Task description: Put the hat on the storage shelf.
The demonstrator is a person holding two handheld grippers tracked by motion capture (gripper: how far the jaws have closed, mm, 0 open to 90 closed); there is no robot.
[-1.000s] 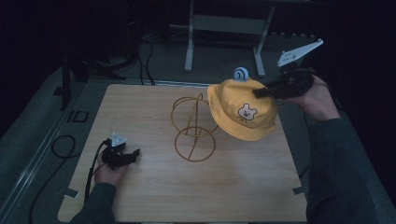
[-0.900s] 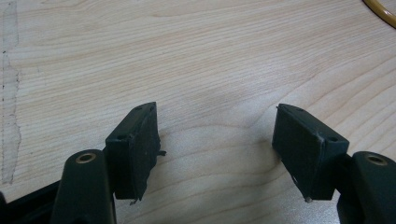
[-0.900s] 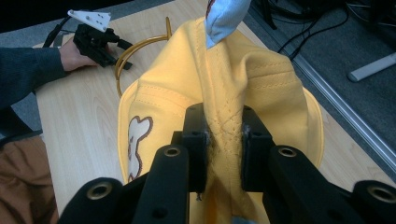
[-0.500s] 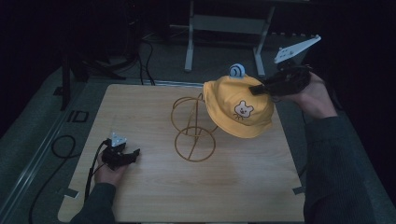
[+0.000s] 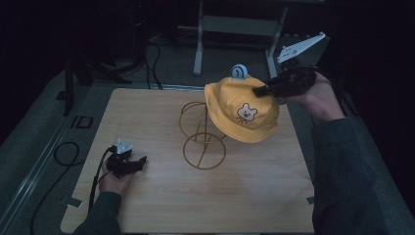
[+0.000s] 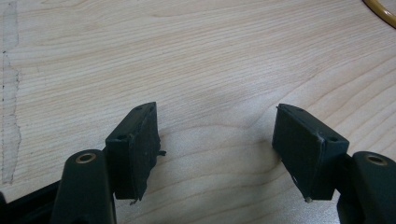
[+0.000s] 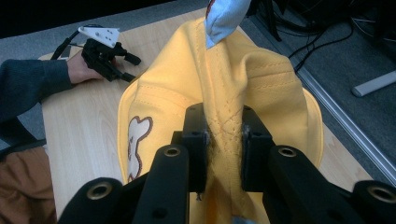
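1. My right gripper pinches the yellow hat at its crown; in the right gripper view my two pads squeeze a fold of the stitched yellow cloth between them.
2. The hat hangs off the table, lifted at about 1 o'clock from the table's middle in the high view, with its brim drooping downward.
3. A small bear face sits on the hat's front, turned toward me, and a pale blue tab sticks up at the hat's 12 o'clock.
4. The gold wire stand is upright near the table's centre, just at the hat's 8 o'clock; the hat's brim overlaps its upper ring in the high view, and I cannot tell whether they touch.
5. My left gripper rests low on the table at about 8 o'clock from the stand, well apart from the hat.
6. Its jaws are spread wide with bare wood between them, holding nothing.
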